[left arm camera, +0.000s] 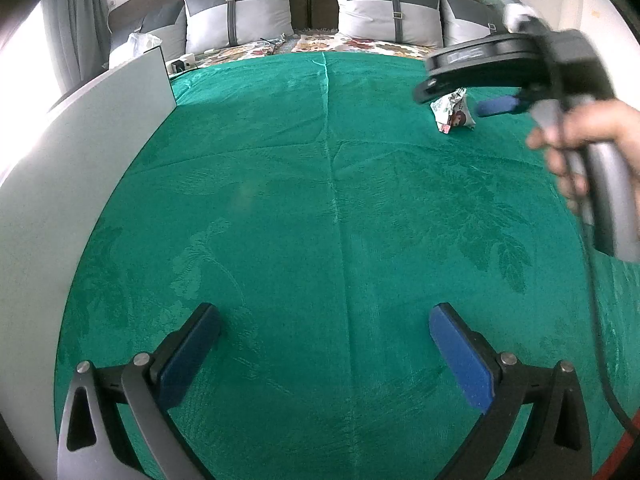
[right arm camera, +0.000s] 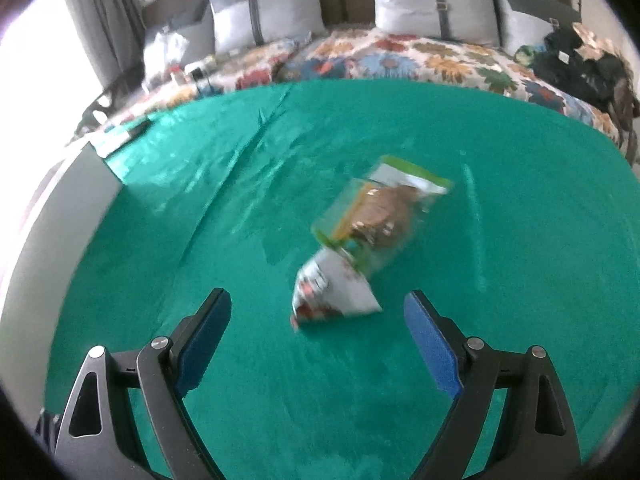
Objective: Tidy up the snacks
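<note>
Your right gripper (right arm camera: 318,334) hangs spread over 2 snack packets on the green blanket (right arm camera: 240,220); the white packet (right arm camera: 334,294) lies just ahead, touching the clear cookie packet (right arm camera: 380,216); centre, then pinch; left gripper (left arm camera: 324,354) spread, empty.

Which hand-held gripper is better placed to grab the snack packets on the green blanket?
Right. The right hand-held gripper is open with the snack packets just ahead of its jaws. The left hand-held gripper faces only bare green blanket.
</note>
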`<move>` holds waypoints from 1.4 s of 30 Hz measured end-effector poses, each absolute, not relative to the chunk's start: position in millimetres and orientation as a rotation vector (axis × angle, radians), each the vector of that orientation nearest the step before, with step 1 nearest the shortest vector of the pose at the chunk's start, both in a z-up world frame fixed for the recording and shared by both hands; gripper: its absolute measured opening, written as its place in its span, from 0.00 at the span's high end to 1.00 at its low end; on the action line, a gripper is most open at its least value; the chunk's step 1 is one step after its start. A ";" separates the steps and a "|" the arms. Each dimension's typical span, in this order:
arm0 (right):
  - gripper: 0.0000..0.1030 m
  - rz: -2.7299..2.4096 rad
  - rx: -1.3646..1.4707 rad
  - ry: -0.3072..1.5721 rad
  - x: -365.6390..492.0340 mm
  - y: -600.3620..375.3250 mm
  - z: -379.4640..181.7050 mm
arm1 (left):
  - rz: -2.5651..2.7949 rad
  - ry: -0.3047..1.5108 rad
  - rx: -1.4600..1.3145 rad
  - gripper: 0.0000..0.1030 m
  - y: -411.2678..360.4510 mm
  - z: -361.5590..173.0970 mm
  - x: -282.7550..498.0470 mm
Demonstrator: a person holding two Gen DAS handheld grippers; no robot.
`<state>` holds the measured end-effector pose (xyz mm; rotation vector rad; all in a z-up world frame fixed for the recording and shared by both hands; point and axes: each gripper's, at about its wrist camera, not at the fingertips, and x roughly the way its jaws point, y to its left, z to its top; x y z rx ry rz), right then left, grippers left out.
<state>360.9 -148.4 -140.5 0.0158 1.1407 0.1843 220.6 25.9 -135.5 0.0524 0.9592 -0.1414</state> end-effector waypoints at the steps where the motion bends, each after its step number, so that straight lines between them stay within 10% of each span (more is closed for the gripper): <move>1: 0.20 0.179 0.001 1.153 364.3 -143.8 -144.9 | -0.142 0.959 0.052 0.00 26.2 -135.3 220.4; 4: 0.54 0.170 -0.028 1.201 368.5 -140.0 -153.9 | -0.142 0.959 0.053 0.00 26.3 -135.4 220.6; 20: 0.61 0.278 -0.090 1.095 209.1 -227.0 -97.5 | -0.144 0.960 0.053 0.00 26.1 -135.7 221.3; 23: 0.57 0.226 -0.113 1.083 185.6 -243.3 -106.8 | -0.144 0.960 0.053 0.00 26.4 -135.8 221.6; 26: 0.29 0.172 -0.110 1.048 173.1 -253.7 -113.5 | -0.145 0.960 0.054 0.00 26.1 -135.9 221.6; 42: 0.14 0.122 -0.087 1.056 166.9 -262.9 -132.8 | -0.395 1.060 0.015 0.00 -28.8 -84.4 322.8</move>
